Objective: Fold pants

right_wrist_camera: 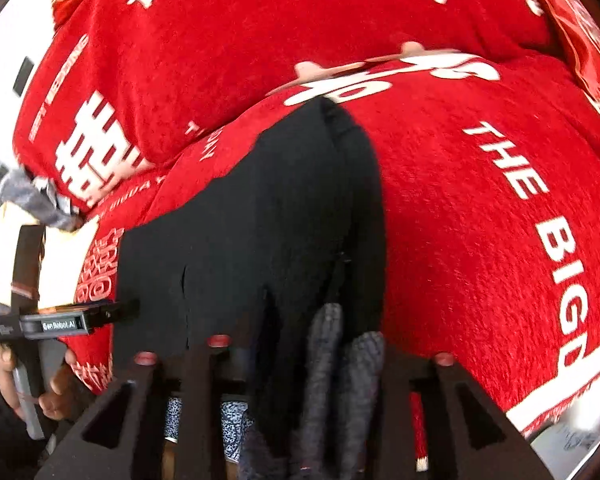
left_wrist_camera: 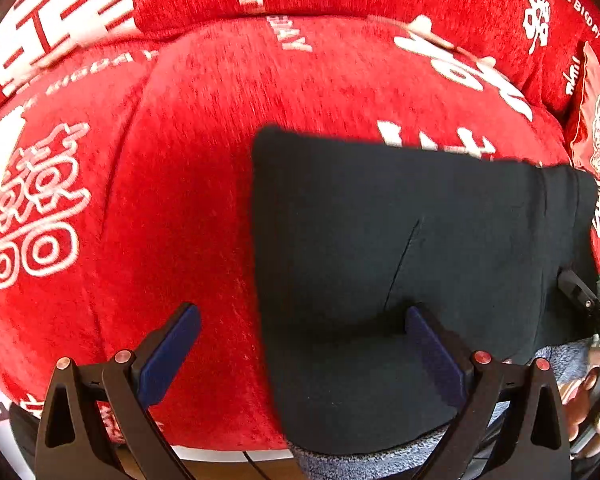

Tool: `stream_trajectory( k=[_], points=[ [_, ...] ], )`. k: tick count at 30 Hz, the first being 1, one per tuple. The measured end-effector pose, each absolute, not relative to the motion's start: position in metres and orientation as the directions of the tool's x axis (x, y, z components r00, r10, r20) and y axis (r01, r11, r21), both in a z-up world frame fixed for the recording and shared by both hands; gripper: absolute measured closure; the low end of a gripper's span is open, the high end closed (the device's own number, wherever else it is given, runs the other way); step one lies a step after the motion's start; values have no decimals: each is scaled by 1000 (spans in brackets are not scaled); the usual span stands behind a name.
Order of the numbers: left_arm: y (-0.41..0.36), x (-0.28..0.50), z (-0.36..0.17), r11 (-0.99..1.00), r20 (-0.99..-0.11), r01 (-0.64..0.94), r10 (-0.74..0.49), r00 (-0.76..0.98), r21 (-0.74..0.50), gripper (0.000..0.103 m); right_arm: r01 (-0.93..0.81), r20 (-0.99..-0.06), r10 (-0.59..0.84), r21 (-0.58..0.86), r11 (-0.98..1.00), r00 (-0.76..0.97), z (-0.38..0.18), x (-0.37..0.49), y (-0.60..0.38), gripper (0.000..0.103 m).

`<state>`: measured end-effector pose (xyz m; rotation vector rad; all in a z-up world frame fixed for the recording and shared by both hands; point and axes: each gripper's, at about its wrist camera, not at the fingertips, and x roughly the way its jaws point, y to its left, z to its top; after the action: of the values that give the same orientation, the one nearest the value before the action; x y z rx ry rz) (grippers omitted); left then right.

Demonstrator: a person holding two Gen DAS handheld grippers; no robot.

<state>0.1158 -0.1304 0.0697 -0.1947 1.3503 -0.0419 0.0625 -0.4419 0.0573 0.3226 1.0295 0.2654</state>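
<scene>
The left gripper [left_wrist_camera: 302, 354] is spread wide at the bottom of its frame, one blue pad on the black pants [left_wrist_camera: 412, 248], while the right gripper [right_wrist_camera: 296, 356] pinches a bunched grey-lined edge at bottom centre. In judgement, the thick fold could slip and spring apart if that pinch loosens. The plush red blanket [left_wrist_camera: 188, 200] may drag; a red packet [left_wrist_camera: 598, 132] lies at right.

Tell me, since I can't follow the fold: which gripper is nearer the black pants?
Right. The right gripper has its jaws shut on the black pants; the left gripper hangs open at their left edge.
</scene>
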Motion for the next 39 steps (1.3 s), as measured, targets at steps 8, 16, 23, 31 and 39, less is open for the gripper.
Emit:
stream_trajectory(
  k=[8,16,23,31,39],
  points=[
    [-131,142,87,980,-958,-118,-126,258,-161,1,-76,-713,177,171,982,679,118,70,-425,29],
    [-139,156,59,986,-972,-115,-93,215,-120,0,-191,-821,179,87,978,542,63,125,-363,41],
    [-124,156,75,974,-956,-147,-128,263,-171,0,-102,-816,115,69,992,567,82,118,-381,33],
    [-139,169,65,980,-969,-184,-33,244,-79,0,-276,-770,129,-63,959,624,98,106,-332,21],
    [-137,166,64,978,-965,-188,-40,258,-91,0,-224,-875,102,-8,974,473,52,152,-344,10]
  ],
)
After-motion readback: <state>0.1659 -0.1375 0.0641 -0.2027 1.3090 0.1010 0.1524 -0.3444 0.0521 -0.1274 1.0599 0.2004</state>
